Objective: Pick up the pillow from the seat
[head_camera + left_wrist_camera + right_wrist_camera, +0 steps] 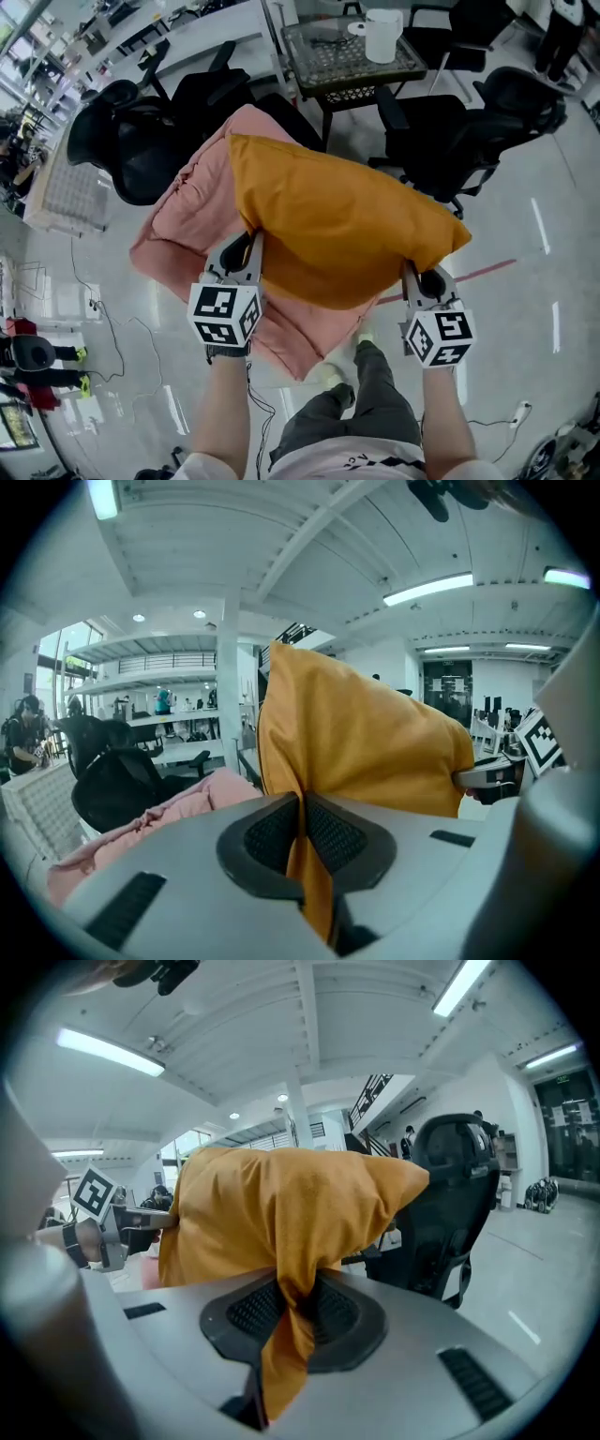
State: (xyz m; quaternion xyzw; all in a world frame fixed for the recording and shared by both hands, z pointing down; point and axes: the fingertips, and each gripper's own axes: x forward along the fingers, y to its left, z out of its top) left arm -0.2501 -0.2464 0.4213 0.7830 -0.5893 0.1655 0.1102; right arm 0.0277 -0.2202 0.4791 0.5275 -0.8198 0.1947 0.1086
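Head view: orange pillow [328, 220] held up by 2 grippers, over the right edge of the pink cover [183, 234] on the seat. Left gripper [249, 239] holds its near-left corner, right gripper [412, 274] its near-right corner.

Left gripper view: left gripper [302, 829] jaws pinched on pillow [356, 733] fabric.

Right gripper view: right gripper [291, 1309] jaws clamped on bunched pillow [281, 1204] fabric.

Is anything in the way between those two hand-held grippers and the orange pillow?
Nothing visible is in the way. The left hand-held gripper and the right hand-held gripper are each already shut on a fold of fabric at the near edge of the orange pillow, which is held up above the pink-covered seat.
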